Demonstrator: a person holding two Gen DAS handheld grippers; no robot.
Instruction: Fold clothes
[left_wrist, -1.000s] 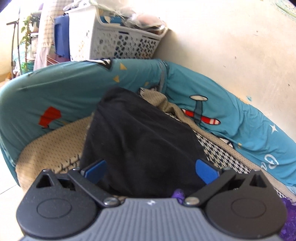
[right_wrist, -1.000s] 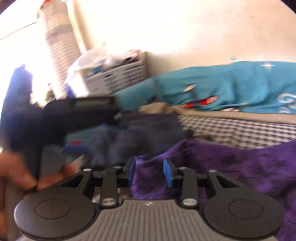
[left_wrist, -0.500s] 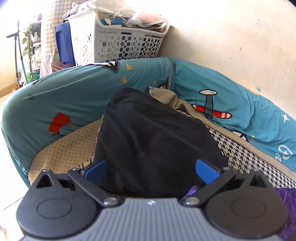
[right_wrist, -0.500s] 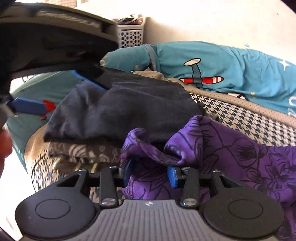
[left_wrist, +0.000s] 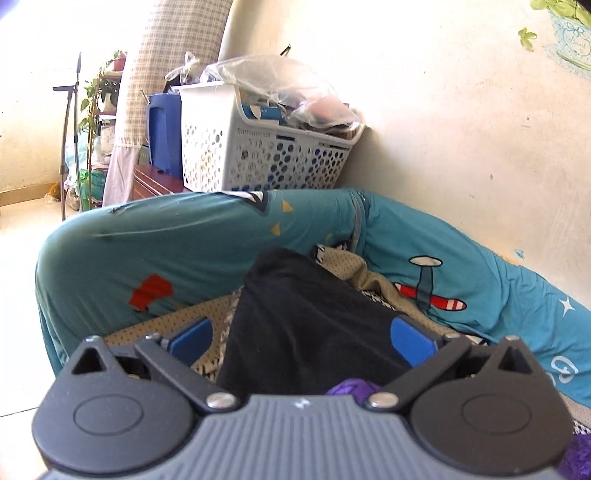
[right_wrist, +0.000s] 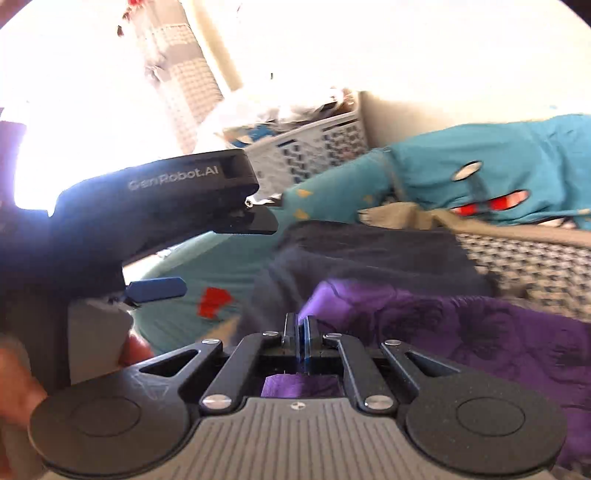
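A folded black garment (left_wrist: 303, 306) lies on a beige dotted cloth, with a purple floral garment (right_wrist: 461, 332) spread just in front of it. My left gripper (left_wrist: 301, 341) hovers open over the near edge of the black garment, its blue pads apart and holding nothing. A scrap of the purple garment (left_wrist: 351, 389) peeks out under it. My right gripper (right_wrist: 300, 325) is shut, its pads pinching a raised edge of the purple garment. In the right wrist view the left gripper's blue finger (right_wrist: 159, 288) shows at the left, above the black garment (right_wrist: 369, 251).
A teal printed bolster (left_wrist: 184, 251) curves round the back of the pile. Behind it a white laundry basket (left_wrist: 266, 147) and a blue bin (left_wrist: 164, 136) stand against the wall. A houndstooth sheet (right_wrist: 528, 266) lies to the right. A hand (right_wrist: 18, 387) holds the left gripper.
My right gripper's jaws closed on a fold of the purple garment and it shifted sideways. My left gripper lifted and tilted up, bringing more of the basket and wall into view.
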